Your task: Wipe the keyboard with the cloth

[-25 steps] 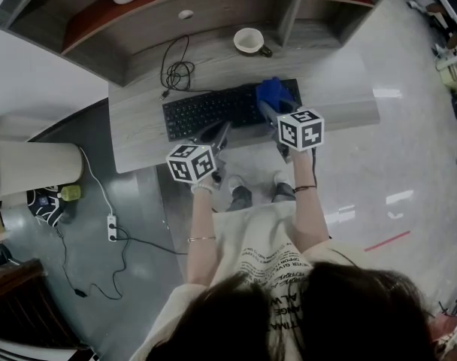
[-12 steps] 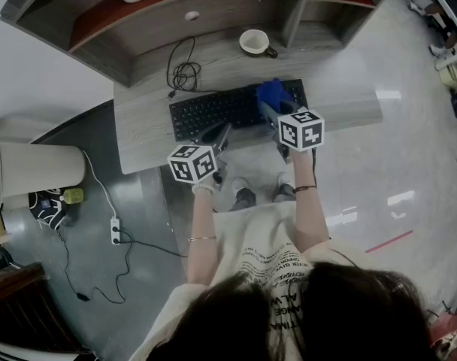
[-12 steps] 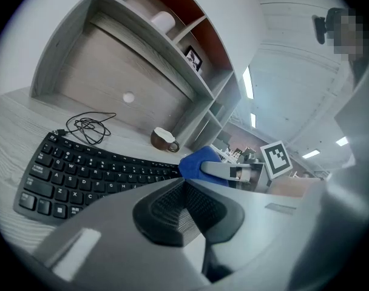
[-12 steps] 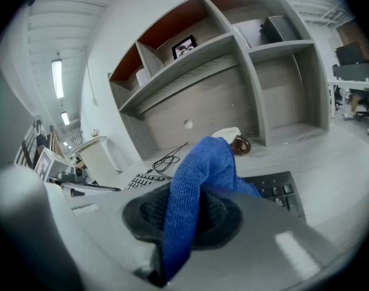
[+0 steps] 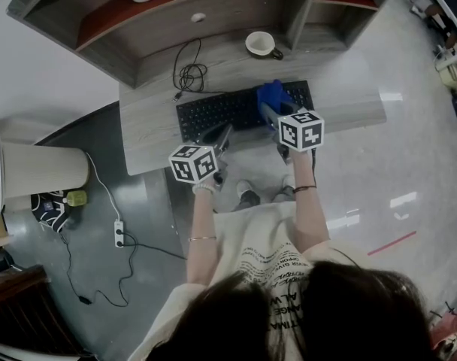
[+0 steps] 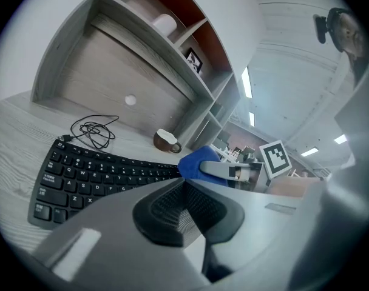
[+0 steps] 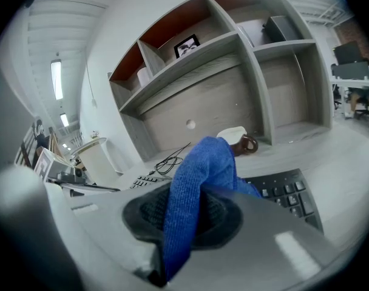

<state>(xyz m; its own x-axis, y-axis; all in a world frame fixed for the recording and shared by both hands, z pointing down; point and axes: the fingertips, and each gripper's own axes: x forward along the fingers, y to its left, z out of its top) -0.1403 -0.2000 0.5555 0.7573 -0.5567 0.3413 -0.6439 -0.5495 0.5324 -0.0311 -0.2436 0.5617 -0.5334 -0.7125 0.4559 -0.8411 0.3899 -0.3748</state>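
Cloth [image 7: 199, 180] blue, bunched, clamped in right gripper [image 7: 190, 223], over keyboard [image 5: 236, 110].

White letters stand on the black keys of the keyboard [image 6: 93, 174]; in the left gripper view Z and X can be made out in the row nearest its front edge, with A, S and D above them; the other keys are too small to read; the person's pale T-shirt [image 5: 262, 254] carries rows of black print, of which only the fragments "ALWA" and "TINA" can be read in the head view; the cube [image 5: 192, 163] of the left gripper [image 5: 221, 135] and the cube [image 5: 301, 129] of the right gripper [image 5: 266, 111] bear black-and-white square markers, with no letters or numbers.
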